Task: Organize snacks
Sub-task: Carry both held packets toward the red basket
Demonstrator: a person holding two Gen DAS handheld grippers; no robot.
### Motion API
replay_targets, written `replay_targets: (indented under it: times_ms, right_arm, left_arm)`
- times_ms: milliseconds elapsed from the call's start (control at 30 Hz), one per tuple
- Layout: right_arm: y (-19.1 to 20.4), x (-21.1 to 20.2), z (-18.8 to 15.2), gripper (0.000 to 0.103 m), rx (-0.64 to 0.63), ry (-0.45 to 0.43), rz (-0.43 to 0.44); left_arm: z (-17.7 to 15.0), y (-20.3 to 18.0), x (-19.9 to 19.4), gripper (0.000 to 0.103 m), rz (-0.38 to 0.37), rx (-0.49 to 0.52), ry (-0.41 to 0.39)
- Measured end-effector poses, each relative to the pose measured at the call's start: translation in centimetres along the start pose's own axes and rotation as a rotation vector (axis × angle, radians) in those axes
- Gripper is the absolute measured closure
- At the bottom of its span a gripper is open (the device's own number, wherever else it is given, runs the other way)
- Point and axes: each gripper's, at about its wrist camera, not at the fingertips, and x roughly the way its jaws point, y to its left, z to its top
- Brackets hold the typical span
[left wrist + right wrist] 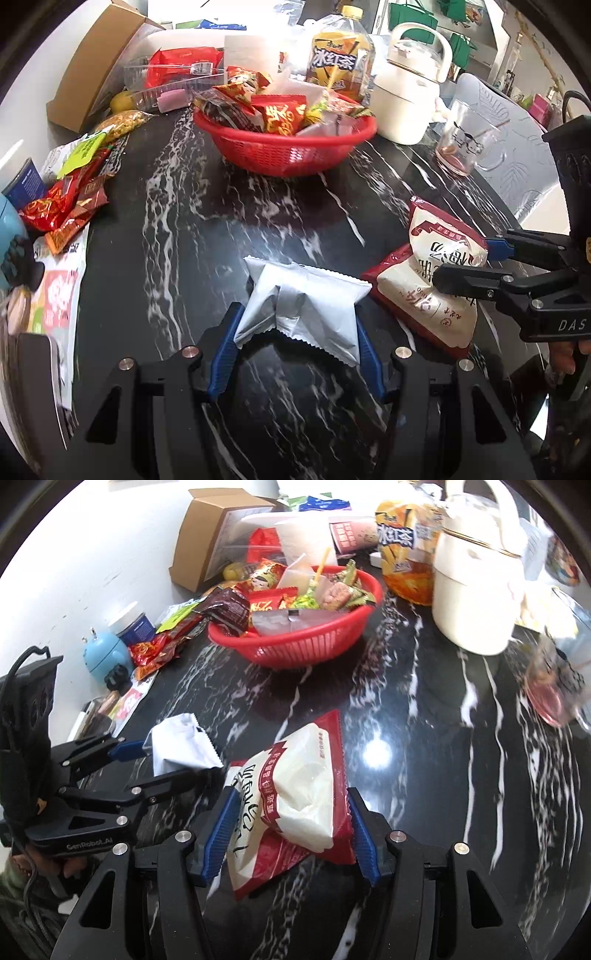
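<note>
The desk (pixel 177 229) is big, black and shiny, with white streaks like marble. A white wall stands behind it. A white pot (pixel 406 99) with a handle sits at the back, and its top is cut off in the right wrist view. Beside it stands a big bottle of tea (pixel 340 62). A brown cardboard box (pixel 92 66) lies open near the wall.

A round red plastic basket (pixel 288 147) with little holes is full of crinkly snack packs. More packs (pixel 66 199) lie in a heap at the desk's edge, partly cut off. A clear glass cup (pixel 461 140) looks blurry.

The right tool (pixel 288 823) is clamped on a puffy red and white bag (pixel 303 794), lifted off the desk. The left tool (pixel 295 339) is clamped on a crumpled silver pack (pixel 306 310), just beside it.
</note>
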Motion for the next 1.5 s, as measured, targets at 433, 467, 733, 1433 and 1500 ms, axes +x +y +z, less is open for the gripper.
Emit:
replay_targets:
  times_ms: [433, 467, 733, 1433, 1500]
  right_arm:
    - [0.3, -1.5, -3.1, 0.018, -0.002, 0.011, -0.049]
    - [0.2, -1.4, -3.1, 0.018, 0.005, 0.014, -0.044]
    - [-0.3, -0.7, -2.0, 0.017, 0.014, 0.015, -0.057]
    - [0.7, -0.7, -1.7, 0.051, -0.059, -0.033, 0.029]
    - [0.8, -0.9, -1.9, 0.051, -0.057, -0.034, 0.046]
  left_arm:
    - [-1.7, -1.6, -0.5, 0.047, -0.011, 0.007, 0.001]
    - [-1.7, -1.6, -0.5, 0.047, -0.011, 0.005, 0.002]
    - [-1.5, -0.9, -0.4, 0.047, 0.022, -0.017, 0.008]
    - [-1.0, -0.9, 0.1, 0.047, 0.03, -0.009, 0.005]
    - [-0.9, -1.0, -0.1, 0.047, 0.029, -0.01, -0.001]
